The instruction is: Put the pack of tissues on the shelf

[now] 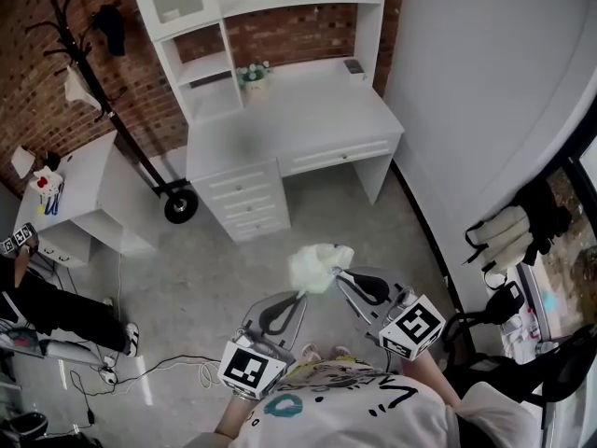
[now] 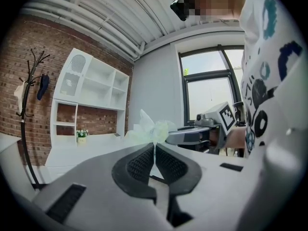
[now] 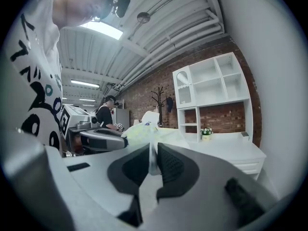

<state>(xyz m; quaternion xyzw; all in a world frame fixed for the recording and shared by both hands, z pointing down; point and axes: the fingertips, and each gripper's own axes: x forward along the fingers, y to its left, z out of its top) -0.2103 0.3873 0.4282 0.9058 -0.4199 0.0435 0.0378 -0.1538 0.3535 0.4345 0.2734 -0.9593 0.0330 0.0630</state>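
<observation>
tissue pack (image 1: 318,267) crinkly translucent plastic; desk (image 1: 298,110) smooth white; wall (image 1: 33,82) rough brick

Black coat rack (image 1: 104,112) against brick wall (image 1: 37,110) far left; small flower pot (image 1: 253,75) far centre; cables (image 1: 103,376) on floor near left.

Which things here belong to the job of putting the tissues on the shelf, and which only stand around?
Belong to the job:
- pack of tissues
- left gripper and right gripper, both shut on it
- shelf

Only standing around:
- coat rack
- potted flowers
- side table
- floor cables
</observation>
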